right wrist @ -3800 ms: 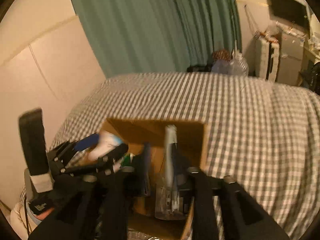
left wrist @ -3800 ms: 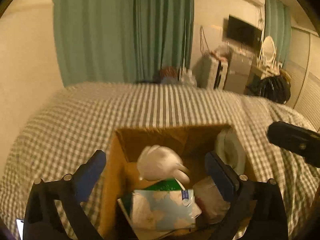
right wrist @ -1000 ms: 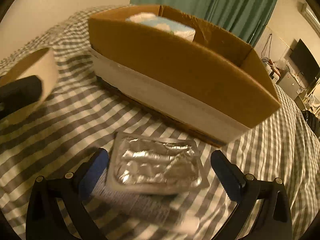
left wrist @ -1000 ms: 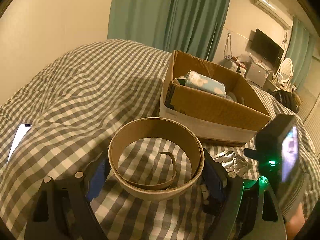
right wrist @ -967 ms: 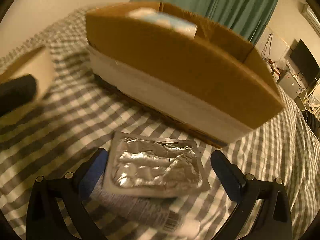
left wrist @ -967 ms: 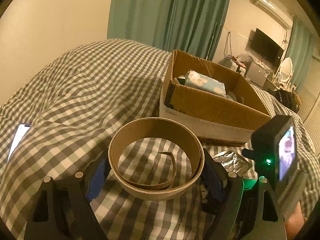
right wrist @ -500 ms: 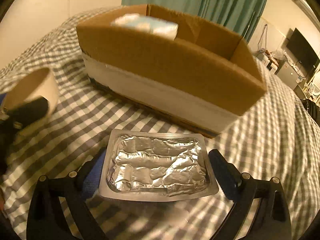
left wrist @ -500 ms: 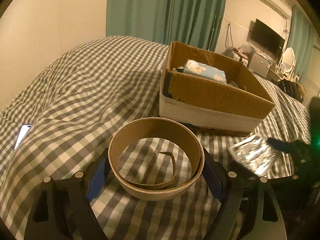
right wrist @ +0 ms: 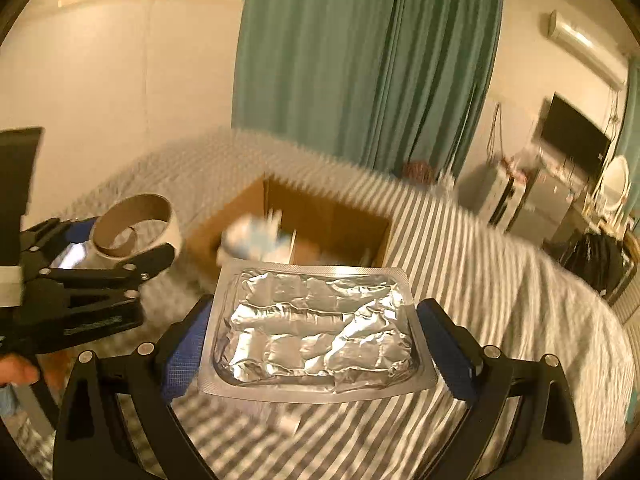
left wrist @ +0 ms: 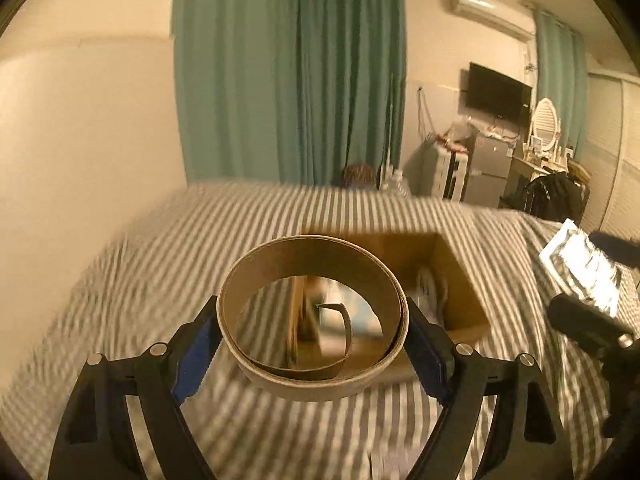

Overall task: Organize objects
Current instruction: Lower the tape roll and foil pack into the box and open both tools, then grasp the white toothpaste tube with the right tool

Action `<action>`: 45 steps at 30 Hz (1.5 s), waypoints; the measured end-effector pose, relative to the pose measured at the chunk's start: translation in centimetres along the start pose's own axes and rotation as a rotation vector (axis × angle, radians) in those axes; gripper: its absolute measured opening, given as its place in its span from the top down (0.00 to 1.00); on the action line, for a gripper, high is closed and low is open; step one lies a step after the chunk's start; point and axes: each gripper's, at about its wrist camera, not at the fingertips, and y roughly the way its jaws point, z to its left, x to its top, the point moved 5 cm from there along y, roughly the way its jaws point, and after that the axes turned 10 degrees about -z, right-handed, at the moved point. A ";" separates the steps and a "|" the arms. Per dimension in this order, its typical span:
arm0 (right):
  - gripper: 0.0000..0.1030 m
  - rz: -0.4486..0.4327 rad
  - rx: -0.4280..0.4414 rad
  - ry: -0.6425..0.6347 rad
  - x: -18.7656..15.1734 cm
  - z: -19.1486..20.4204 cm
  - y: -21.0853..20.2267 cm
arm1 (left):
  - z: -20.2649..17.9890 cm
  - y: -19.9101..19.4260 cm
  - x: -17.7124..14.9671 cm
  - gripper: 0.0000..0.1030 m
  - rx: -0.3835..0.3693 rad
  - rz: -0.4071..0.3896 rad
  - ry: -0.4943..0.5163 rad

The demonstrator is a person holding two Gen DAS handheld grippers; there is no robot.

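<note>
The left hand-held gripper (left wrist: 312, 336) grips a brown cardboard tape ring (left wrist: 313, 316) across its width, one blue-padded finger pressed against each side of the hoop. The ring is held level in the air above the bed (left wrist: 152, 264), with a loose curl of its inner end hanging inside the hoop. Through and behind the ring lies an open cardboard box (left wrist: 452, 276) resting on the checked bedcover, with pale packets inside it that are too blurred to name.

The right hand-held gripper (right wrist: 316, 340) clamps a silver foil blister pack (right wrist: 316, 320) by its two short edges, its blue-padded fingers (right wrist: 188, 348) touching the pack on either side. The pack is held flat and off the bed, its crinkled foil face turned up toward the camera. In the right wrist view the cardboard box (right wrist: 332, 216) sits just beyond the pack, and a pale blue and white packet (right wrist: 252, 240) shows inside it, blurred. The left gripper with the tape ring (right wrist: 136, 224) appears at the left of that view, near the box's left end. In the left wrist view the blister pack (left wrist: 580, 264) shows at the far right, to the right of the box.

Green curtains (left wrist: 288, 80) hang behind the bed, and a dark television (left wrist: 500, 92) is mounted on the far wall.
</note>
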 end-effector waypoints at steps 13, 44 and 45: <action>0.05 0.113 0.039 0.109 3.4 -3.6 12.6 | -1.1 14.6 1.0 0.16 -0.128 0.117 0.036; 0.00 -0.116 0.001 0.032 7.6 -4.2 -2.8 | -1.7 -1.0 7.1 0.00 -0.062 -0.067 -0.001; 0.00 -0.120 -0.005 0.004 7.1 -3.7 -3.5 | -1.3 -1.7 6.5 0.00 -0.054 -0.069 -0.005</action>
